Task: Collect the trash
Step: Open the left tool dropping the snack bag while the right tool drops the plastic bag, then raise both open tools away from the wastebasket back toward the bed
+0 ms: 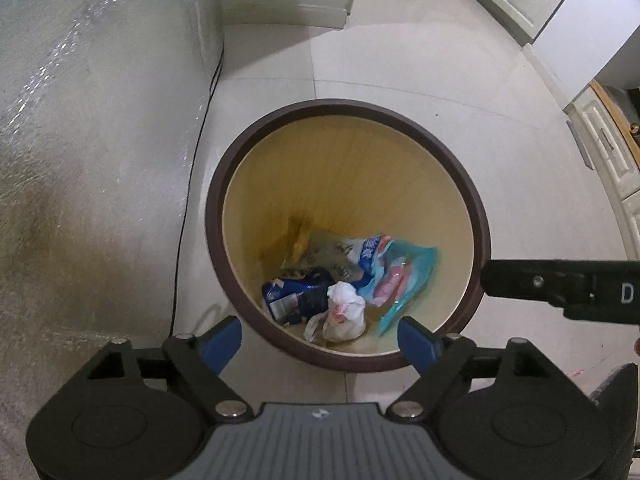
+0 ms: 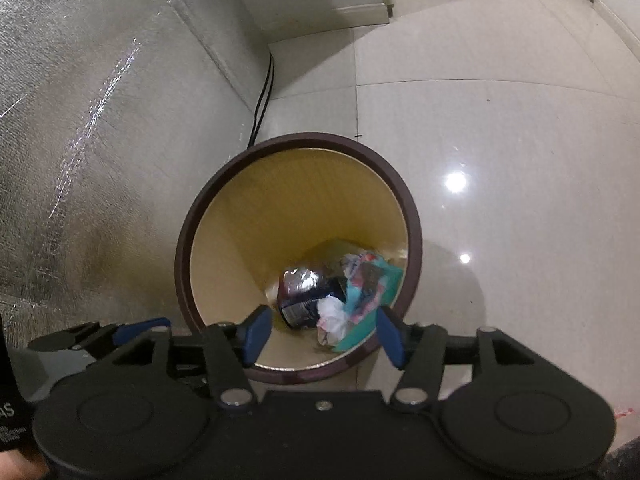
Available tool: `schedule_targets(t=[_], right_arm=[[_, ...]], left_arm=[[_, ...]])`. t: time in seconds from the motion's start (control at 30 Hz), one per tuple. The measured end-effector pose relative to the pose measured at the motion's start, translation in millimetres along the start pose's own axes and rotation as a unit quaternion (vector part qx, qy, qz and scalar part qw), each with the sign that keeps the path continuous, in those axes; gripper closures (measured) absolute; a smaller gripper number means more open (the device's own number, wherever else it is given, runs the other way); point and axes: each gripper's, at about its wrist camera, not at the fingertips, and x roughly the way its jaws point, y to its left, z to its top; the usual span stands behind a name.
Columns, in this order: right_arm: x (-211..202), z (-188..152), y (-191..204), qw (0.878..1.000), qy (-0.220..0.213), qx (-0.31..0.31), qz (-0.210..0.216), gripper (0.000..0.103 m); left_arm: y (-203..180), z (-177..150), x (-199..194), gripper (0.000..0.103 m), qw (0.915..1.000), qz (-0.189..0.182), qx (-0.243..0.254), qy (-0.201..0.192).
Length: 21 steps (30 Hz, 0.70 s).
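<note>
A round bin with a dark brown rim (image 1: 256,128) and a yellow inside stands on the floor; it also shows in the right wrist view (image 2: 208,192). At its bottom lie a crumpled white tissue (image 1: 344,312), a dark blue wrapper (image 1: 298,296), a teal and pink packet (image 1: 404,280) and other wrappers. The tissue (image 2: 332,314) and the blue wrapper (image 2: 304,292) show in the right wrist view too. My left gripper (image 1: 320,340) is open and empty above the bin's near rim. My right gripper (image 2: 324,334) is open and empty above the near rim.
A silver foil-covered panel (image 1: 80,160) stands at the left, with a black cable (image 1: 188,200) running down beside it. White cabinets (image 1: 600,140) stand at the right. The floor is pale glossy tile (image 2: 500,140). The right gripper's body (image 1: 560,284) reaches in from the right.
</note>
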Motion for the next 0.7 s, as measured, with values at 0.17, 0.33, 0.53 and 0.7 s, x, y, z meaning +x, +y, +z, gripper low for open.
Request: schedule_targets(t=[0.17,0.33,0.53,0.7], right_arm=[[3.8,-1.0,0.2,1.000,0.003,-0.001,-0.002,0.035],[-9.2,-3.9,0.7,1.000,-0.007,0.000,-0.002,0.024],[-28.6,-8.3,-4.0,0.999,-0.029,0.014,-0.008,0.011],[-44.6,-16.7,-6.0,0.999,-0.042,0.019,-0.013,0.003]], left_arm=[[2.4,0.3,-10.1,0.013,1.0000,0.007,-0.001,0.001],[4.8,1.5,-26.4,0.009,0.9999,0.013,0.004,-0.005],[5.6,4.1,-48.1,0.002,0.9997,0.017,0.010,-0.014],[7.1,3.2,-67.8,0.000,0.9994,0.025,0.015,-0.017]])
